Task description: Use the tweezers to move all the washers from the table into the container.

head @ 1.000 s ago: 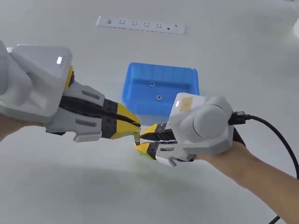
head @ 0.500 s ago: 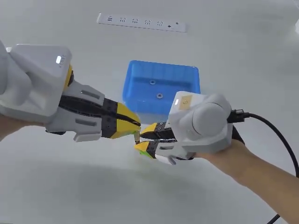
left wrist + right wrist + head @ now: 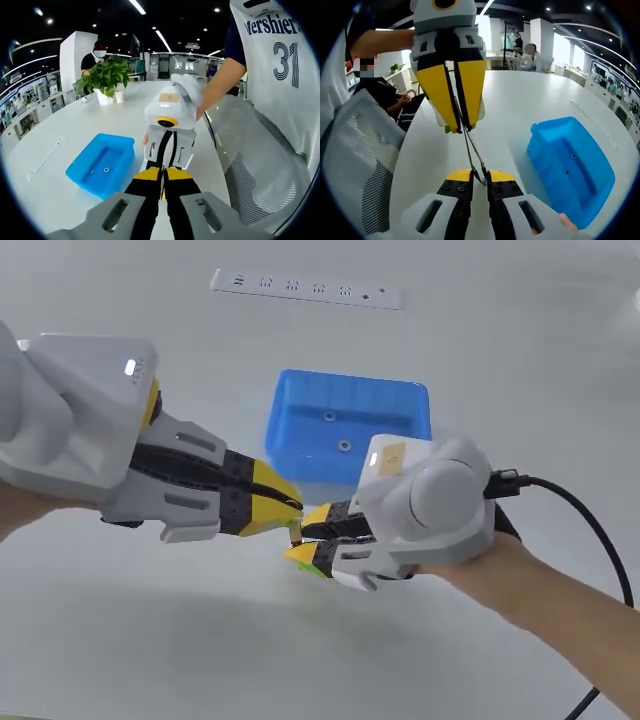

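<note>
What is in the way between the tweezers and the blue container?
Nothing visible. The tweezers are held between the left tool and the right tool, both shut on them, and bare table lies between them and the blue container.

The container is bright blue. The two little washers in it are grey. The table is white, and so is the power strip. The left gripper and the right gripper are white and light grey, with black jaws and yellow tips. The tweezers are thin and dark grey. The cable is black. In the left gripper view, the plant is green in a white pot. The person's shirt is white with a dark blue 31.
</note>
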`<state>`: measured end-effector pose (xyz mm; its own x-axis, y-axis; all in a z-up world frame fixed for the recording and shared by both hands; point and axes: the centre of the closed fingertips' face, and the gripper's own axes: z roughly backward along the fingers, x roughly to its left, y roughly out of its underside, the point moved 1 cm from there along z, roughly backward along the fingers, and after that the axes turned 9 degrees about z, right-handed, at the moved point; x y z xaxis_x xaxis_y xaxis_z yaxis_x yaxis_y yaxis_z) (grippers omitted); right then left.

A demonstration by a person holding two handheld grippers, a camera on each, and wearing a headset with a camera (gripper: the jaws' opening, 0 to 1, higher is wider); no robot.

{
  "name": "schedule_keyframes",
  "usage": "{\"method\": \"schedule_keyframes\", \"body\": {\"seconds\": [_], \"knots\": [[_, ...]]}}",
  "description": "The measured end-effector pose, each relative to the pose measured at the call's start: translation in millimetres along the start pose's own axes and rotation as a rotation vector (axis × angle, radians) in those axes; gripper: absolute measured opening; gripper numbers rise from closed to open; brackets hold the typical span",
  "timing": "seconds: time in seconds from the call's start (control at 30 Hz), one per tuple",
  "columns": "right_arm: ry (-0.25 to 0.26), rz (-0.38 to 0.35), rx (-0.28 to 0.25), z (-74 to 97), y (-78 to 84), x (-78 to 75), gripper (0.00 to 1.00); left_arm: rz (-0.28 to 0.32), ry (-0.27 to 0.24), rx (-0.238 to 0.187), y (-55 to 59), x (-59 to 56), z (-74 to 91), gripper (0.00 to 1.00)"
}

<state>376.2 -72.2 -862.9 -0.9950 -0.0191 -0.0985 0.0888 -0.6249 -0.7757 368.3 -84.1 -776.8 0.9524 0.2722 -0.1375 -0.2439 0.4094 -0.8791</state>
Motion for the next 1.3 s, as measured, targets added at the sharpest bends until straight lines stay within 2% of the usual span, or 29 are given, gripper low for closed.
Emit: {"method": "schedule_keyframes", "body": {"seconds": [0.4,0.63,0.77,1.0,1.3], "knots": [[-0.003,0.001,0.002,0.8,-0.1,0.6,0.11,-0.005,-0.003,0.009,-1.3,0.3,-0.5,0.06],[0.009,0.006,-0.010,8.6,-7.9,-2.9,0.11,-0.019,-0.007,0.000,-11.5,0.0,4.5,0.06],[0.020,0.011,-0.020,15.4,-15.2,-6.9,0.11,-0.044,-0.011,-0.003,-21.6,0.4,7.4,0.05],[0.066,0.028,-0.040,34.7,-29.1,-22.8,0.11,-0.086,-0.038,-0.034,-45.6,8.2,15.8,0.05],[0.126,0.066,-0.051,54.3,-43.0,-45.3,0.11,-0.166,-0.042,-0.045,-74.7,16.8,18.5,0.05]]}}
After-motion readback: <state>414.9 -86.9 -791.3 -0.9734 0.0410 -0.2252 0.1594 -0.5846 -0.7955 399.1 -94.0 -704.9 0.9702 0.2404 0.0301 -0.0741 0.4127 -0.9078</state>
